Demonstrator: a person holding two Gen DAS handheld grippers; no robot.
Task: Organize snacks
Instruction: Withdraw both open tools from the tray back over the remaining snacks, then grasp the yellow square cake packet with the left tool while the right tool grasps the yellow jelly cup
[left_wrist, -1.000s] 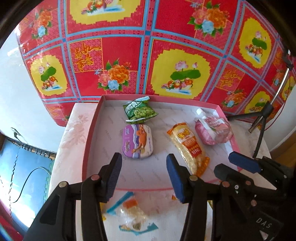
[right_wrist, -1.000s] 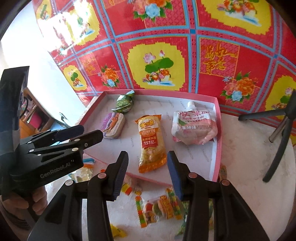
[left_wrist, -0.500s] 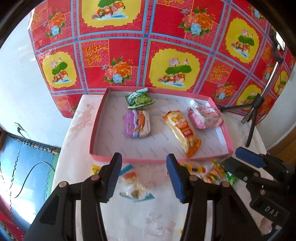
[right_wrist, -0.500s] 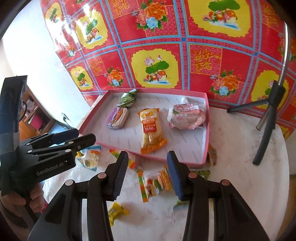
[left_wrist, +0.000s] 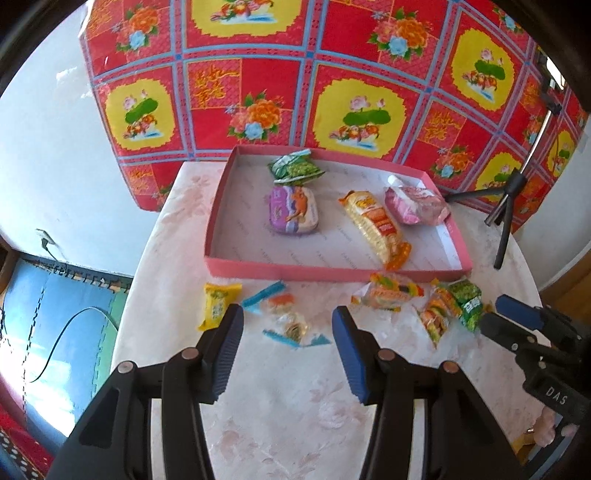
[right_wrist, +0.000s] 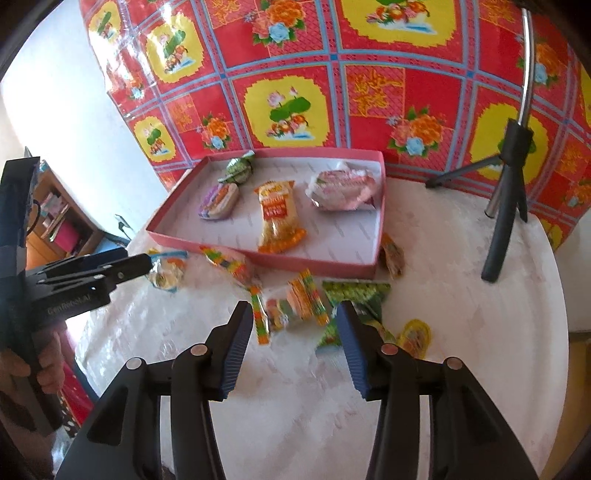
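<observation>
Four packets already lie in the shallow pink cardboard tray (left_wrist: 334, 273), so I hang my empty left tool (left_wrist: 287, 334) over the clear blue-edged candy wrapper (left_wrist: 290, 323) on the pale marbled surface (left_wrist: 295, 406), my right tool (right_wrist: 295, 325) opening, empty, over the loose striped sweets (right_wrist: 295, 306) — next, drop and pinch.

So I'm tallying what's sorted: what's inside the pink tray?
Four snacks lie in the pink tray: a green packet, a purple packet, a long orange packet and a pink pouch. Whatever lies beneath them is covered.
</observation>
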